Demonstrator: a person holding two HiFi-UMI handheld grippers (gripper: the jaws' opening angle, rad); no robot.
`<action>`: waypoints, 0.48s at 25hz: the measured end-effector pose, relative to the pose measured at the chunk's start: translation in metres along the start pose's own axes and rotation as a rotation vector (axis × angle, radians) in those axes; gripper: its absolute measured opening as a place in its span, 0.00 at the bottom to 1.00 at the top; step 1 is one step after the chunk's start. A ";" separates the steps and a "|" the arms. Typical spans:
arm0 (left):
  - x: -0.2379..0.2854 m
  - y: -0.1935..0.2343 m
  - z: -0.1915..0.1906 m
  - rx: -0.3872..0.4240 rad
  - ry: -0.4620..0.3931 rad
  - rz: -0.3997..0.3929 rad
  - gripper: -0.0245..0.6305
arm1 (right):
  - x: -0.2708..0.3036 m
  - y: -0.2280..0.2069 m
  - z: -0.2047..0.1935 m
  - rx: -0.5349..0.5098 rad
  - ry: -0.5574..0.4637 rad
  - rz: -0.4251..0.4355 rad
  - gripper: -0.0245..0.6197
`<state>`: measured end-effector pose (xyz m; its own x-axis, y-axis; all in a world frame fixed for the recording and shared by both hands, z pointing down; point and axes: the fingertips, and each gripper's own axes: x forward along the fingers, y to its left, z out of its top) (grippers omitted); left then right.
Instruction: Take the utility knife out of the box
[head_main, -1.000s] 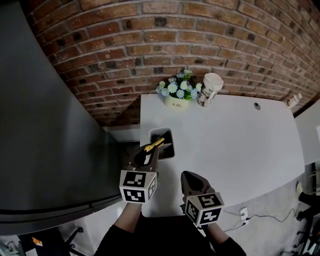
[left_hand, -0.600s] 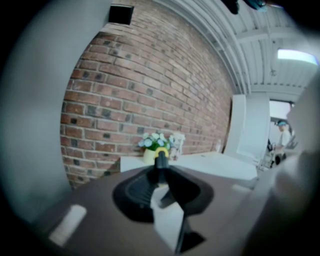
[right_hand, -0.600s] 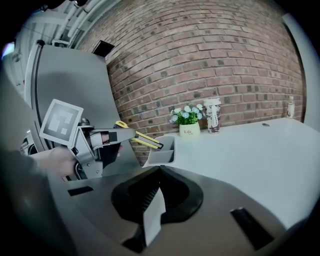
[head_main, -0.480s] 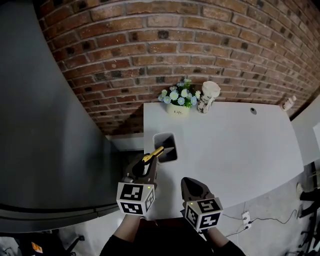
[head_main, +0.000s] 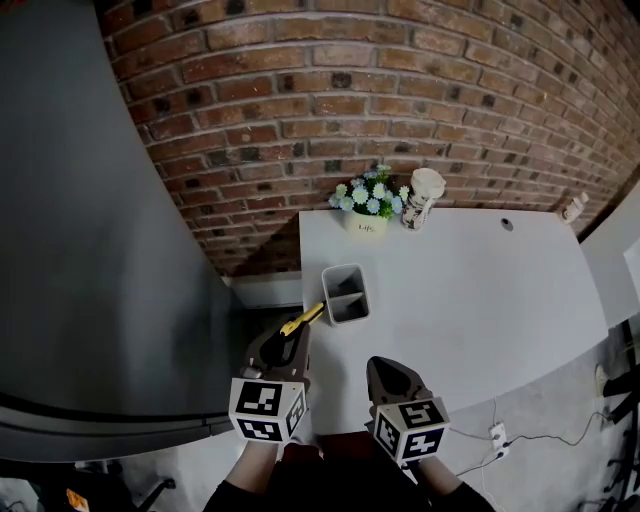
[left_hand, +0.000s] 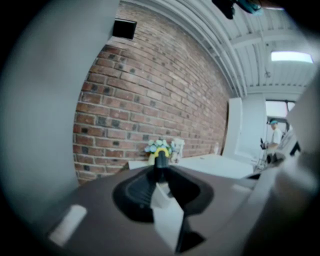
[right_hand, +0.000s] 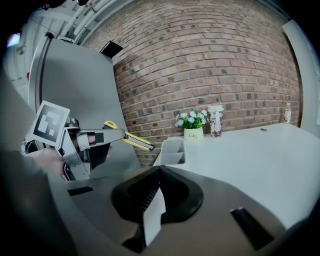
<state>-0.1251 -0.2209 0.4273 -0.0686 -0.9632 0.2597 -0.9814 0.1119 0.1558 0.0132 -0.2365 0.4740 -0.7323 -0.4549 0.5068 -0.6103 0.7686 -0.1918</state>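
The yellow and black utility knife (head_main: 303, 319) is in the jaws of my left gripper (head_main: 291, 336), which is shut on its handle end. The blade end points up and right toward the grey box (head_main: 345, 294). The knife hangs in the air, just off the table's left edge and clear of the box. In the right gripper view the knife (right_hand: 131, 140) sticks out of the left gripper (right_hand: 111, 135), left of the box (right_hand: 172, 150). My right gripper (head_main: 386, 370) is shut with nothing in it, near the table's front edge.
The white table (head_main: 470, 290) holds a flower pot (head_main: 367, 206) and a white patterned cup (head_main: 424, 192) by the brick wall. A tall grey panel (head_main: 90, 250) stands at the left. A power strip (head_main: 497, 433) lies on the floor. A person (left_hand: 274, 133) stands far off.
Both grippers have drawn back toward me and risen. The knife, which lay over the box's near-left corner, now hangs below and left of it, fully clear.
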 end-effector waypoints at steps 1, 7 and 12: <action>-0.004 0.004 0.000 -0.002 -0.001 0.004 0.15 | 0.000 0.003 0.000 -0.001 -0.001 -0.001 0.05; -0.027 0.018 -0.004 -0.004 0.004 0.008 0.15 | -0.002 0.021 0.002 -0.012 -0.010 -0.007 0.05; -0.044 0.027 -0.005 0.002 0.006 0.014 0.15 | -0.003 0.033 0.002 -0.025 -0.012 -0.014 0.05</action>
<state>-0.1480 -0.1745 0.4249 -0.0811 -0.9603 0.2671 -0.9807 0.1247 0.1506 -0.0059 -0.2106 0.4642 -0.7271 -0.4711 0.4995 -0.6132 0.7727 -0.1639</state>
